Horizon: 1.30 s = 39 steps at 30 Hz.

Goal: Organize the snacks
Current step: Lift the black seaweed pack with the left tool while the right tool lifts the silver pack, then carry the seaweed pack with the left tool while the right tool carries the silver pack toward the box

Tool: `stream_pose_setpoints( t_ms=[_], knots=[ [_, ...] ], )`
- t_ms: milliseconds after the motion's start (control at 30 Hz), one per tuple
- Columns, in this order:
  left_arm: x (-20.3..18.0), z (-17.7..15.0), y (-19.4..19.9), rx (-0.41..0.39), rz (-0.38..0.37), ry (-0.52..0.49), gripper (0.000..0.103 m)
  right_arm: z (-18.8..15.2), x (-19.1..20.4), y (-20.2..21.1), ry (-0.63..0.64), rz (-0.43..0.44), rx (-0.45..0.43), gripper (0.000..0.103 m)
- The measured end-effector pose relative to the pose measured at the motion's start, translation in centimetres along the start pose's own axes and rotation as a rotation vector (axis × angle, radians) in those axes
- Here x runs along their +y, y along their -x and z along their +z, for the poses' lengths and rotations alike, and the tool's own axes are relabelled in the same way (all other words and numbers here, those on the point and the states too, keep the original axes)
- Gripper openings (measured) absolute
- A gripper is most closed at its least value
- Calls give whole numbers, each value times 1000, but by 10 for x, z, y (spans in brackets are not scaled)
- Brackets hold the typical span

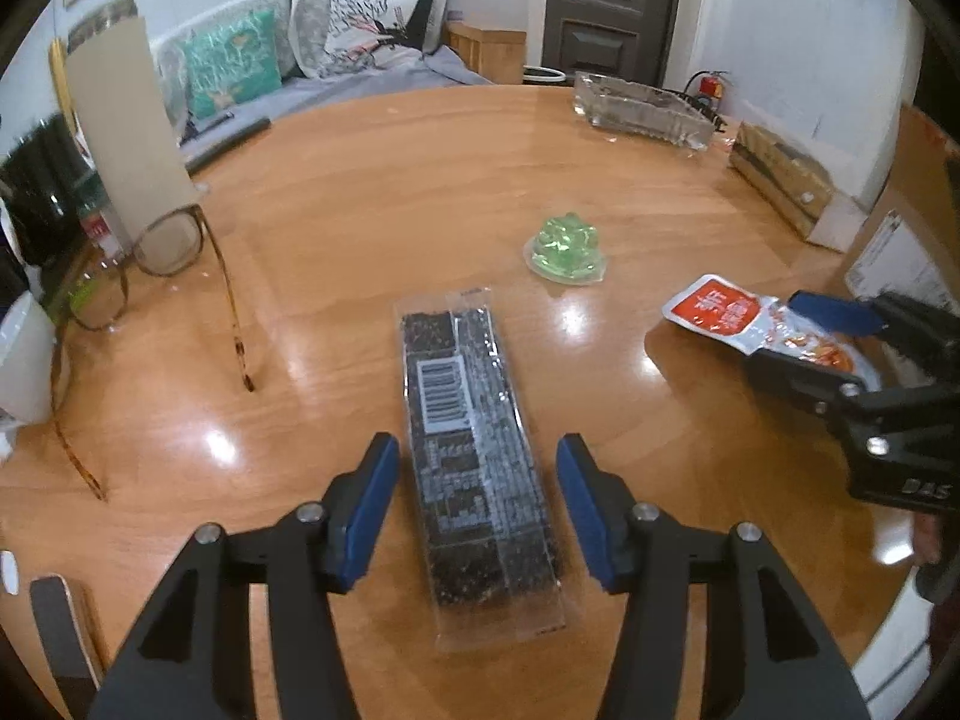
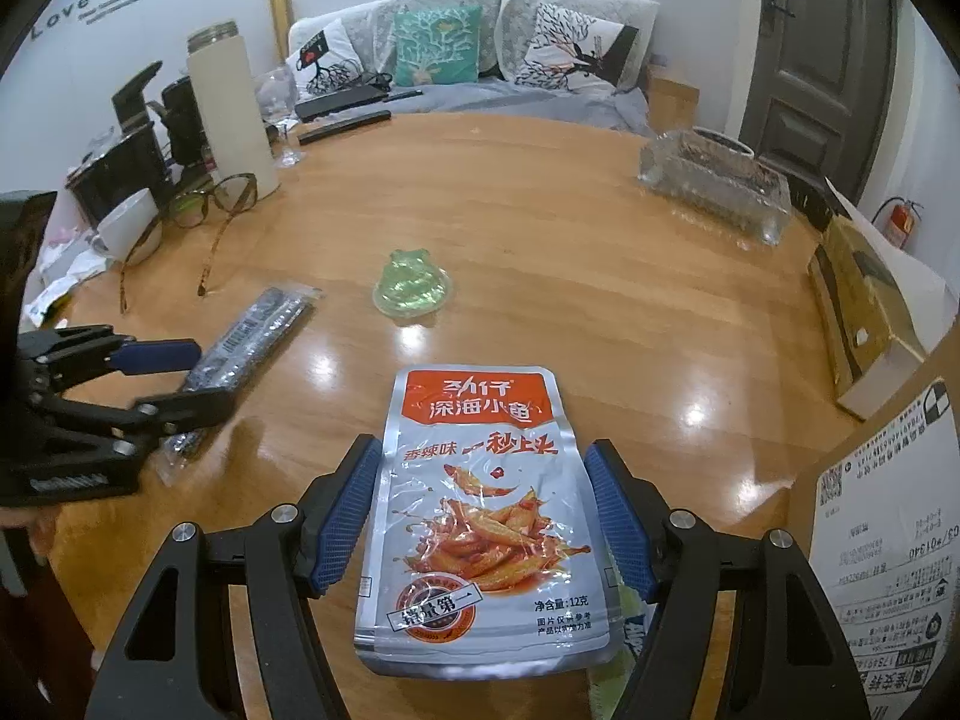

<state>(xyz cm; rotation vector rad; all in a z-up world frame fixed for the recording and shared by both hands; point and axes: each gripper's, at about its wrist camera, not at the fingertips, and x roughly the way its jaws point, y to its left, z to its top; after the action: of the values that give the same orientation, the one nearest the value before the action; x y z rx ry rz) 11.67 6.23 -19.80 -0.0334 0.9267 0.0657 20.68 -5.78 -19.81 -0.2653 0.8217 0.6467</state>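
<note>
On the table (image 1: 360, 192): green jelly cup (image 1: 565, 247)
Left gripper (image 1: 477, 504): jaws spread around dark snack bar (image 1: 477, 468)
Right gripper (image 2: 483, 510): jaws spread around fish snack packet (image 2: 480, 516)

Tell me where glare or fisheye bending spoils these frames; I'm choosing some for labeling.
Left wrist view: bright lamp reflections dot the table beside the dark snack bar; edges bend and the corners are vignetted black. Right wrist view: similar glare spots above the fish snack pouch, whose print stays sharp; the shipping label curves at the rim.
</note>
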Motion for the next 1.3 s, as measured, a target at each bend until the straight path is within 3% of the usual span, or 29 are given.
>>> stream_pose_setpoints(
  t_ms=[67,300,533,767,900,1000,1067,1300],
  knots=[
    [-1,1,0,-12,12,9,41,1,1,1,2,1,-3,67],
    [3,-3,2,-24,-18,2,40,-1,2,6,15,25,-8,67],
    [7,-8,8,-21,-53,-5,40,-5,11,8,24,138,35,67],
    [9,-11,10,-21,-61,-30,40,-22,31,-1,119,112,54,68],
    [11,-11,10,-25,-71,-30,40,-26,36,-2,178,107,61,73],
    [9,-12,10,-32,-63,-36,40,-27,35,-3,185,110,51,73],
    [9,-12,10,-34,-69,-33,40,-27,35,-1,186,113,42,66],
    [11,-13,20,-64,-84,-27,39,-27,37,3,189,97,30,66]
  ],
)
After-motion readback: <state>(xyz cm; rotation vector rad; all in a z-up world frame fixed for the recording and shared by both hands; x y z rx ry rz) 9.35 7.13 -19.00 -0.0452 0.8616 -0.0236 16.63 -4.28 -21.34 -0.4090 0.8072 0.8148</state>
